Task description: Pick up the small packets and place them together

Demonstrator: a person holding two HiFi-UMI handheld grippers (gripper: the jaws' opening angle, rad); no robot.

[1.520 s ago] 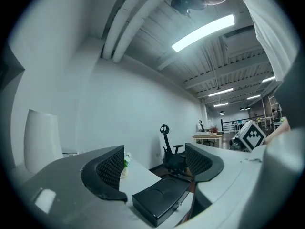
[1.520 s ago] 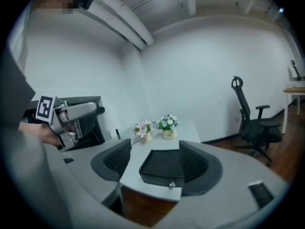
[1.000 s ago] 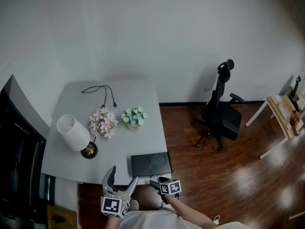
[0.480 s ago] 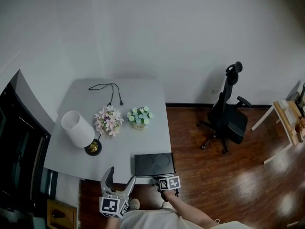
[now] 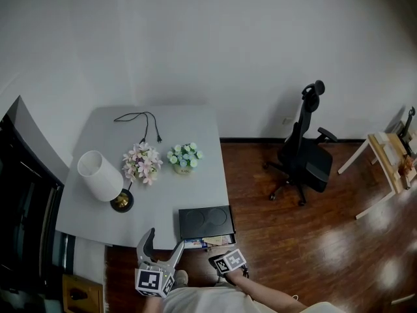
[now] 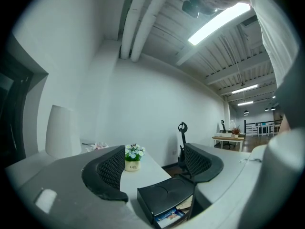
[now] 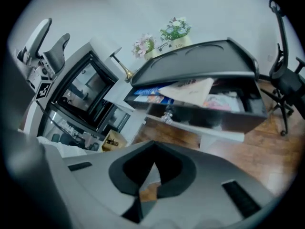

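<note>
Drawer box [image 6: 167, 193], black, sits before the wide, empty left claw [image 6: 155, 170]. The right claw [image 7: 153, 152] is pinched together, empty.

A short dark word stands on the flower pot [image 6: 132, 166], seen beyond and between the tips of the left tongs [image 6: 155, 168], too small to read surely. Print on the packets [image 6: 169, 215] below the black tray [image 6: 167, 194] is illegible.

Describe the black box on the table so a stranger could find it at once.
On the grey table, go to the near right corner, nearest the person. The black box sits there, flat, with two round hollows on top. Alone among lamp and flowers, its drawer stands open, showing colourful packets.
</note>
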